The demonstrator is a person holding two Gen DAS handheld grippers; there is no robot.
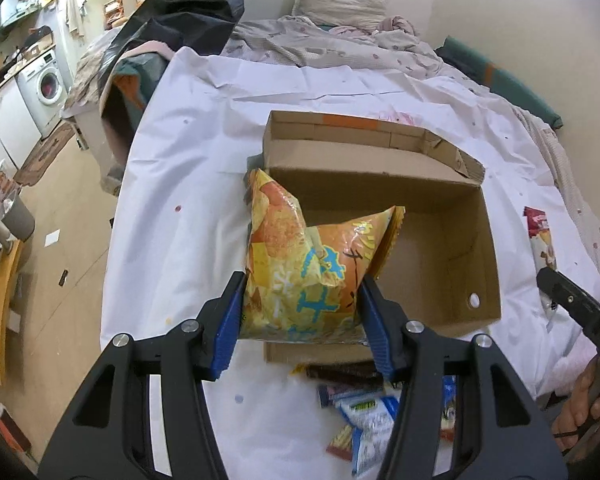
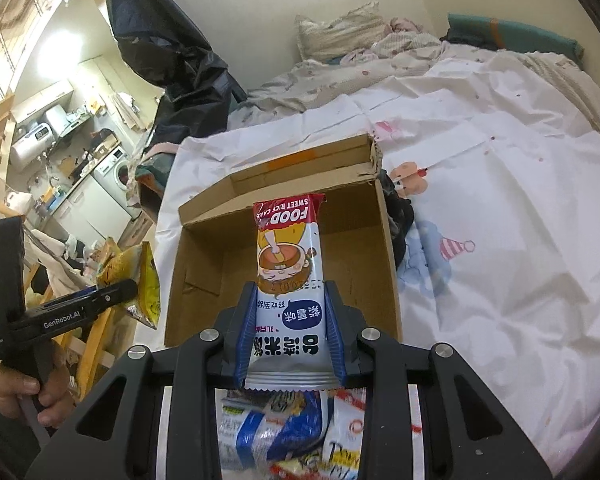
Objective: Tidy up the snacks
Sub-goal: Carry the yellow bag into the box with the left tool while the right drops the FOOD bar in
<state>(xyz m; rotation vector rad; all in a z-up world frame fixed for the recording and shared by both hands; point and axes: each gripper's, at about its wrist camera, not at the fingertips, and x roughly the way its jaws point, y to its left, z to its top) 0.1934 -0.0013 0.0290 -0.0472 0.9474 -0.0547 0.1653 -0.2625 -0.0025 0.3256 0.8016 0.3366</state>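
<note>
Left gripper [image 1: 302, 304] is squeezing the orange chip bag [image 1: 308, 264] over the cardboard box [image 1: 440, 200]; right gripper [image 2: 291, 320] fingers are clamping the rice cake packet [image 2: 288, 276].

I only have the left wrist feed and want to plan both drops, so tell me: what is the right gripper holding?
Observer: The right gripper is shut on a tall white rice cake packet with a red end that reads SWEET RICE CAKE.
Operator: Where is it relative to the box?
Observer: It is held in front of the open cardboard box, red end pointing away from the gripper; whether it is past the near wall cannot be told.
Operator: Any snacks left near that gripper?
Observer: Yes, a blue and white packet lies among others on the sheet just below it.
</note>
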